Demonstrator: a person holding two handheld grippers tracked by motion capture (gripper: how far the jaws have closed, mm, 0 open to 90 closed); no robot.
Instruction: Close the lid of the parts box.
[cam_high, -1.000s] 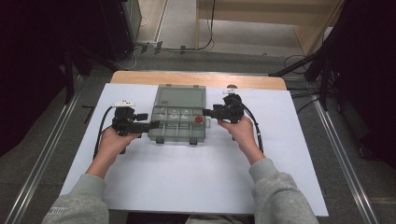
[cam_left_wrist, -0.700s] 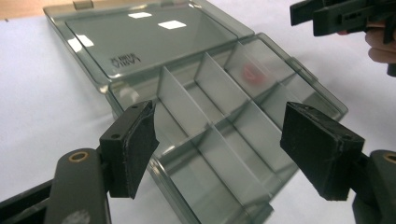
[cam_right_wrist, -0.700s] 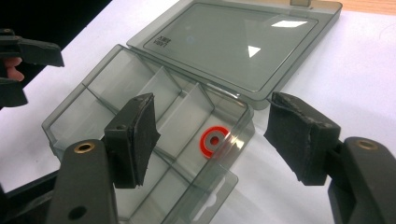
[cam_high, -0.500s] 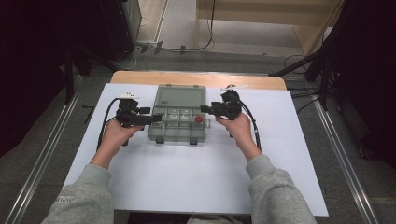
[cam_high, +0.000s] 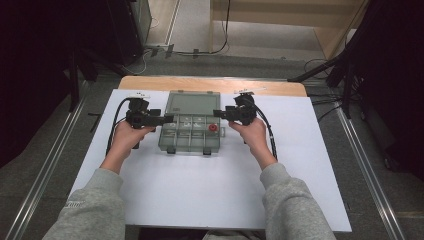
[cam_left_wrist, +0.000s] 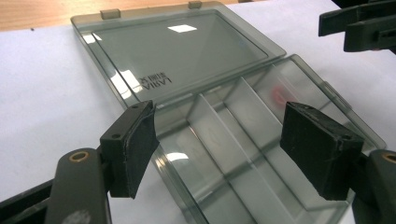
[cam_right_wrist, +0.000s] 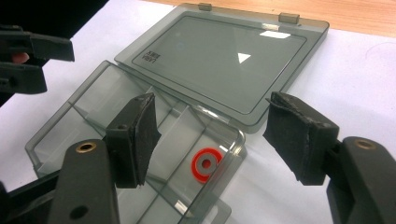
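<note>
Since a second ago I see my left gripper (cam_high: 167, 119) has slid toward three o'clock, its tips now over the left edge of the compartment box (cam_high: 192, 135); my right gripper (cam_high: 217, 114) sits as before at the box's right edge. Both jaws stand wide, holding nothing. The box lies at table centre, long axis running nine to three, lid (cam_high: 194, 103) folded flat toward twelve. The right gripper view gives me the red ring (cam_right_wrist: 206, 164) sharply in an end compartment; the left gripper view blurs it behind a wall
</note>
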